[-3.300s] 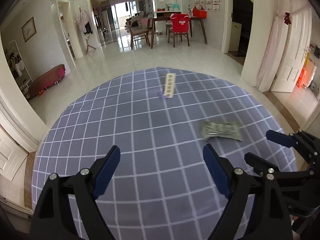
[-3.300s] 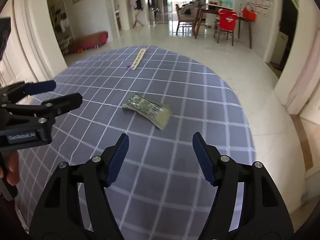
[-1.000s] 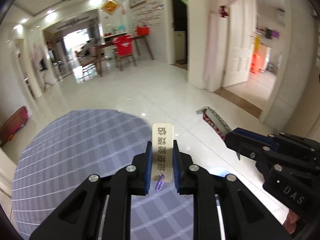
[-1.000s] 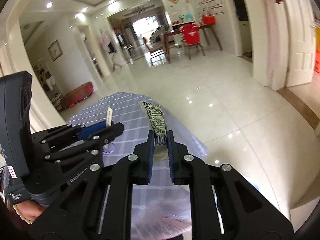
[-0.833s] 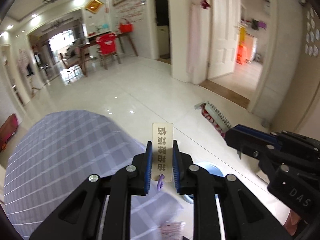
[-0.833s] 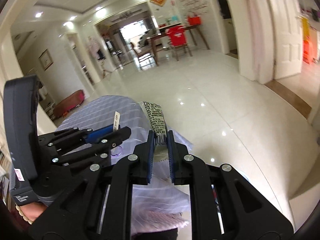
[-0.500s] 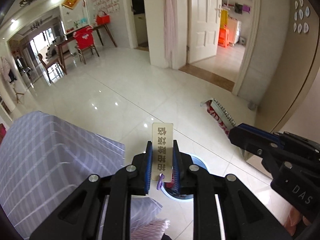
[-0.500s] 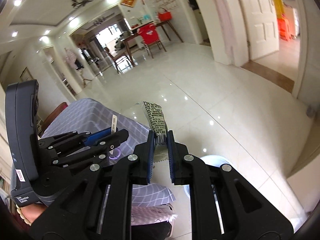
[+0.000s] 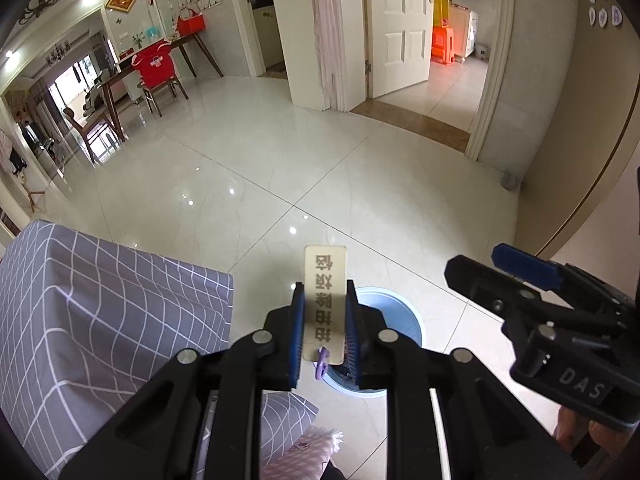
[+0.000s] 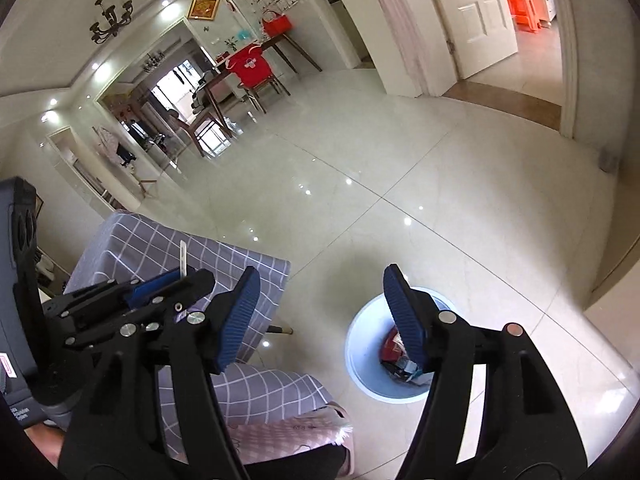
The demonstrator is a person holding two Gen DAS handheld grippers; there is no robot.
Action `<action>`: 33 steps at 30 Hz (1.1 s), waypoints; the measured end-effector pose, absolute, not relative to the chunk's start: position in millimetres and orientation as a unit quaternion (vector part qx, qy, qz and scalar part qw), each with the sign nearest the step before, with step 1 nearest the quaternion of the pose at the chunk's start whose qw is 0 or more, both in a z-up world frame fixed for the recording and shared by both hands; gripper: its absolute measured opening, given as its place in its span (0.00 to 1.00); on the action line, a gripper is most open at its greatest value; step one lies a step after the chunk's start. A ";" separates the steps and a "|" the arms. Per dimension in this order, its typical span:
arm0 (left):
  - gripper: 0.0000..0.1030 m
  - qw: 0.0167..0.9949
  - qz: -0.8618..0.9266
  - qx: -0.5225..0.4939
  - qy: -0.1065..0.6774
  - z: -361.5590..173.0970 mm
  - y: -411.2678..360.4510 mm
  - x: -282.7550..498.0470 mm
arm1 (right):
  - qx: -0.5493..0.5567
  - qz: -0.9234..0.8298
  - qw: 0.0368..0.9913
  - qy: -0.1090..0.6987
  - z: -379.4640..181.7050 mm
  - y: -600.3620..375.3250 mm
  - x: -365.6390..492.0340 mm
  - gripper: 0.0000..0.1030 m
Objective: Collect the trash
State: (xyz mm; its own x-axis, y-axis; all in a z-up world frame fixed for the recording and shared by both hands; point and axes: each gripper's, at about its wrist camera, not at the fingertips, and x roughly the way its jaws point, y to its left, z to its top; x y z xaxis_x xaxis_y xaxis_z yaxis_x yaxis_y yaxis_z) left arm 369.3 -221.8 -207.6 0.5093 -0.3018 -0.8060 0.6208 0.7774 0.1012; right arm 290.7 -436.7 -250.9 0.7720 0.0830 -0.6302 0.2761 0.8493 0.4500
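My left gripper (image 9: 323,300) is shut on a pale wooden tag (image 9: 325,280) with printed characters and a purple loop, held upright above a light blue bin (image 9: 400,316) on the floor. My right gripper (image 10: 320,312) hangs over the same bin (image 10: 360,344); its jaws are opening and nothing is between them. Red and mixed trash (image 10: 394,354) lies inside the bin. The right gripper (image 9: 500,270) also shows at the right of the left wrist view. The left gripper (image 10: 176,280) and its tag (image 10: 183,258) show at the left of the right wrist view.
The table with the grey checked cloth (image 9: 100,300) stands left of the bin. A pink cloth (image 10: 288,436) lies below its corner. Glossy tiled floor (image 9: 320,168) runs to a doorway (image 9: 440,60) and a dining table with a red-covered chair (image 9: 154,66).
Both grippers have swung from beside the table down over the blue bin. The right jaws have parted and the printed wrapper has left them. The left still grips the tag.
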 end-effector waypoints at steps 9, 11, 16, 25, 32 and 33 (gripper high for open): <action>0.17 0.847 -0.281 0.200 0.405 -208.6 -231.4 357.7 | 0.261 -0.111 0.909 0.305 -239.6 -446.7 261.8 0.63; 0.17 0.848 -0.282 0.200 0.402 -206.5 -231.0 356.4 | 0.254 -0.125 0.913 0.294 -234.6 -448.2 254.5 0.64; 0.21 0.849 -0.285 0.194 0.401 -201.1 -241.4 357.0 | 0.257 -0.145 0.919 0.261 -218.8 -452.7 235.3 0.65; 0.77 0.870 -0.241 0.185 0.389 -174.7 -229.4 345.9 | 0.255 -0.152 0.925 0.239 -198.1 -453.6 210.5 0.66; 0.82 0.913 -0.181 0.168 0.325 -110.6 -171.5 296.0 | 0.225 -0.115 0.938 0.238 -164.9 -424.4 193.3 0.68; 0.82 0.918 -0.172 0.165 0.317 -101.6 -163.6 289.3 | 0.217 -0.108 0.942 0.233 -156.8 -417.5 189.0 0.68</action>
